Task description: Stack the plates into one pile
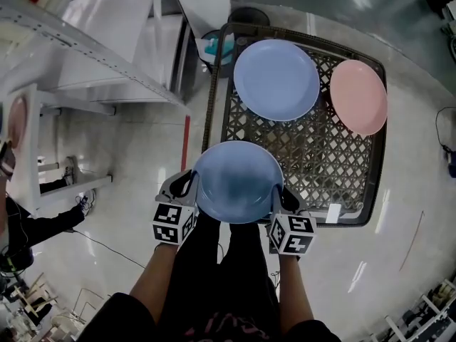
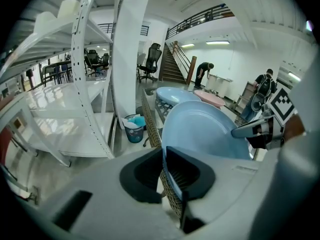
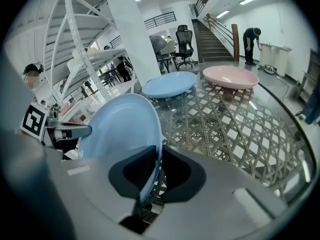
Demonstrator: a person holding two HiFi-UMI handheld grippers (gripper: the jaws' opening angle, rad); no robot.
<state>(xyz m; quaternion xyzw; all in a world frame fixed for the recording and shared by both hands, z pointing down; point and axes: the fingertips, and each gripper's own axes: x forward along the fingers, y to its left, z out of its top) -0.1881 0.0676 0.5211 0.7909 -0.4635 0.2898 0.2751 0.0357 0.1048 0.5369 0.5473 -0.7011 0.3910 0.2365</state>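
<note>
- Two grippers on one plate in the head view: the left gripper [image 1: 187, 185] and the right gripper [image 1: 281, 191] sit on opposite sides of the near blue plate [image 1: 237, 180]. That plate is at the near edge of the wicker table [image 1: 320, 164]. A hold on both sides looks meant to keep the wide, shallow dish level.
- Further back, the far blue plate [image 1: 276, 79] and the pink plate [image 1: 358, 96] lie side by side, just beside each other. Nothing is piled yet, so this reads as the opening pick-up.
- Over to the left gripper view: the left gripper [image 2: 164, 171] has its jaws drawn in tight on the rim of the near blue plate [image 2: 205, 129], which runs edge-on between them. The right gripper [image 2: 260, 129] shows across the dish. The far blue plate [image 2: 172, 94] and the pink plate [image 2: 210, 98] wait beyond, and a waste bin [image 2: 134, 128] stands on the floor to the left.
- Now the right gripper view: the right gripper [image 3: 152, 171] is likewise clamped on the rim of the near blue plate [image 3: 120, 129], and the left gripper [image 3: 65, 130] shows opposite.
- Ahead lie the far blue plate [image 3: 169, 84] and the pink plate [image 3: 231, 76] on the wicker table [image 3: 225, 129]. The far blue plate is the likely landing spot, being the nearer match in size.
- Whether the held plate has cleared the tabletop cannot be told.
</note>
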